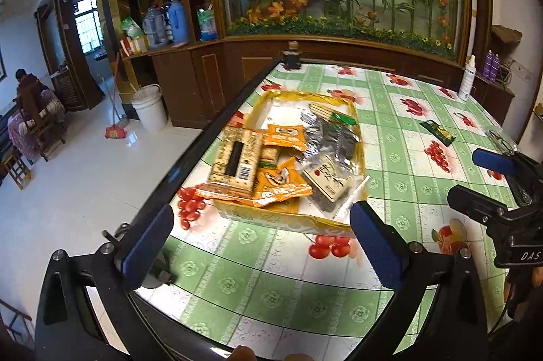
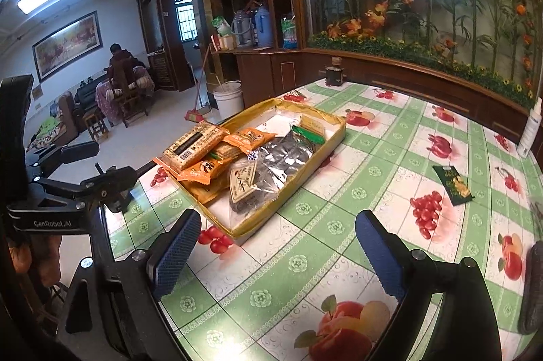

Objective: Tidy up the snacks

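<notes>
A shallow yellow tray (image 1: pixel 325 221) (image 2: pixel 334 130) sits on the fruit-print table and holds several snack packets: a tan cracker pack (image 1: pixel 236 159) (image 2: pixel 191 145), orange packets (image 1: pixel 283 182) (image 2: pixel 249 137) and dark clear bags (image 1: pixel 331 142) (image 2: pixel 283 157). One dark green packet (image 1: pixel 437 130) (image 2: pixel 453 184) lies alone on the table, right of the tray. My left gripper (image 1: pixel 263 237) is open and empty, just in front of the tray. My right gripper (image 2: pixel 276 250) is open and empty, near the tray's front corner; it also shows in the left wrist view (image 1: pixel 475 177).
The table (image 1: pixel 271 293) (image 2: pixel 339 218) has a black edge on the left, with floor beyond. A white spray bottle (image 1: pixel 467 79) (image 2: pixel 529 130) stands at the far right, a small dark jar (image 1: pixel 292 55) (image 2: pixel 335 72) at the far edge. A wooden cabinet runs behind.
</notes>
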The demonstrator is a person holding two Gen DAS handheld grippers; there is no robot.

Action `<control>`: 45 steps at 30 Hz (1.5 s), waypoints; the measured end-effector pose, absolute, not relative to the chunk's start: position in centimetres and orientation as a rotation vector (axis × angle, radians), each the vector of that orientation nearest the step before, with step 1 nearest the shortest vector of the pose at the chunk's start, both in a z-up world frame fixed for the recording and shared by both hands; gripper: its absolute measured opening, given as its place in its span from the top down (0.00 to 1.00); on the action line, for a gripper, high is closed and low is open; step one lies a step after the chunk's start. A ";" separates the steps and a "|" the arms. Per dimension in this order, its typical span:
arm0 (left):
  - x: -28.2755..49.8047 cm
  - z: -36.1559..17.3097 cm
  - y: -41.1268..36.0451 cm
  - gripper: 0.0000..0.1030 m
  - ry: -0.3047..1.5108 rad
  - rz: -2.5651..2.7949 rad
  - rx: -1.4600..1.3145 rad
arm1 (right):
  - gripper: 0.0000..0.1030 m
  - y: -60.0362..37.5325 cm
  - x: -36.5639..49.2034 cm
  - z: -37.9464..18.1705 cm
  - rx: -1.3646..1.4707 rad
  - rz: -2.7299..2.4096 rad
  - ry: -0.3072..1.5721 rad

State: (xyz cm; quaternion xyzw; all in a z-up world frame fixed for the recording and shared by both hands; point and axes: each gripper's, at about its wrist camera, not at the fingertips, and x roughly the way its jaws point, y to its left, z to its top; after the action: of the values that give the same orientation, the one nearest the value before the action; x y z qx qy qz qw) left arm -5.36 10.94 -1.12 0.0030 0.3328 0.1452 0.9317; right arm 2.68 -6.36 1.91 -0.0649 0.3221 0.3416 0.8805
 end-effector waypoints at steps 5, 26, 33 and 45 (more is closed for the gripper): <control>-6.3 -0.3 11.4 0.00 0.649 0.345 0.017 | 0.09 -5.4 2.8 2.7 -0.143 0.743 0.649; -6.9 0.6 14.1 0.00 0.652 0.379 -0.105 | 0.09 -3.4 3.1 3.8 -0.173 0.798 0.614; -7.3 1.0 14.7 0.00 0.642 0.391 -0.118 | 0.09 -2.4 3.2 4.0 -0.197 0.808 0.604; -7.7 1.0 15.3 0.00 0.633 0.387 -0.127 | 0.09 -0.7 3.8 3.3 -0.254 0.840 0.591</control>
State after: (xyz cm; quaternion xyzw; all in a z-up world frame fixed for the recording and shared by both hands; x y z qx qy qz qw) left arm -7.73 15.25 1.04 -0.0619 0.3093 0.1891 0.9299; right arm 3.75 -0.69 3.29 -0.1213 0.2818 0.4007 0.8633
